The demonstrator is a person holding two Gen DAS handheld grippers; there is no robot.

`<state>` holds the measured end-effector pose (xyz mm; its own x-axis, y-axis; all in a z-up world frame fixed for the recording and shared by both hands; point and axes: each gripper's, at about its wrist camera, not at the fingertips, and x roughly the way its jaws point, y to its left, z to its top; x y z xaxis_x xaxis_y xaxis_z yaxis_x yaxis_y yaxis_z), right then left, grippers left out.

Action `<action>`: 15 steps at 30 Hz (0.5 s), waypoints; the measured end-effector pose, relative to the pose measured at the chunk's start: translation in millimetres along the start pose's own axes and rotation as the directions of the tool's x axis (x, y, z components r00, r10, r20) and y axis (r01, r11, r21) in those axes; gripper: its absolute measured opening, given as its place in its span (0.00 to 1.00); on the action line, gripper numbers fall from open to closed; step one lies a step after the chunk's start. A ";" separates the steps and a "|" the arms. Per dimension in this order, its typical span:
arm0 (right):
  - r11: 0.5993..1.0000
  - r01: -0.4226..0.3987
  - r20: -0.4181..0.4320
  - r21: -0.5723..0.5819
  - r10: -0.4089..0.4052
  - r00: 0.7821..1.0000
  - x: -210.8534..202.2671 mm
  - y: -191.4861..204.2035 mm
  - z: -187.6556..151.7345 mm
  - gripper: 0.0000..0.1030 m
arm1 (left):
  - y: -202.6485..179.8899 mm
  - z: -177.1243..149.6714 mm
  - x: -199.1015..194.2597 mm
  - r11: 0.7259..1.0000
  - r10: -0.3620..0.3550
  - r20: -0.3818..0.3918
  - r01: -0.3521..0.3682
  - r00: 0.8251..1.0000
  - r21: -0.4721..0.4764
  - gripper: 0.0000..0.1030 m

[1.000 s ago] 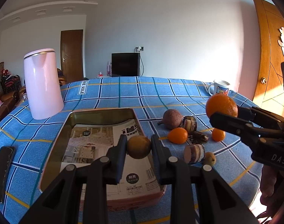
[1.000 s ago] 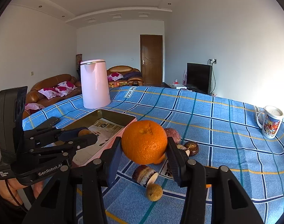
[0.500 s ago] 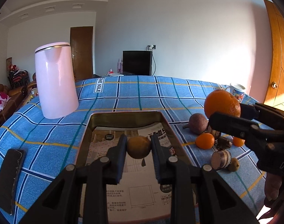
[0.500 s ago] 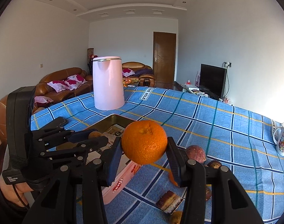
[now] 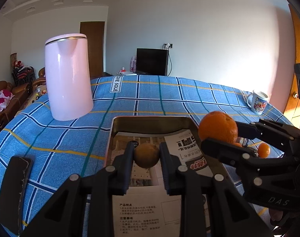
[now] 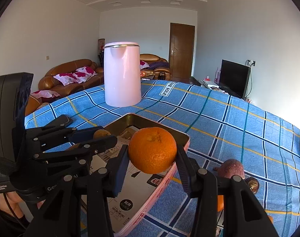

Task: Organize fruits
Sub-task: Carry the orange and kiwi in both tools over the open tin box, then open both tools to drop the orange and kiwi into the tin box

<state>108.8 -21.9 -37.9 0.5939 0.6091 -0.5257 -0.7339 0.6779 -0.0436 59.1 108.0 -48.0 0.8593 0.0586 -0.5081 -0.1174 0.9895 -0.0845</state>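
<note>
With both carried over the paper-lined tray (image 5: 118, 126) for dropping in, L gripper (image 5: 147, 156) pinches a small brown fruit (image 5: 147, 155) & R gripper (image 6: 153, 154) clamps the orange (image 6: 152, 150) above the tray's R edge.

You have a small round brownish-yellow fruit (image 5: 146, 155) and a large dimpled orange (image 6: 152, 150), both held over the paper-lined rectangular metal tin (image 5: 150, 120); a small tangerine (image 5: 263, 150) sits outside it.

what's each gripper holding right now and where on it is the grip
The left gripper clamps a small brown fruit by its opposite sides. The right gripper clamps the large orange across its sides.
</note>
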 end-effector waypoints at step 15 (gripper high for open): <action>0.999 -0.024 -0.110 -0.044 0.019 0.994 42.1 15.7 -5.4 0.48 | 17.0 -3.4 9.6 0.999 0.014 -0.043 -0.015 0.999 -0.029 0.27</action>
<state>120.4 12.2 -65.3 0.5401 0.5725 -0.6169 -0.7615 0.6445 -0.0687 63.6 124.9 -57.3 0.8354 0.0663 -0.5456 -0.1444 0.9843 -0.1014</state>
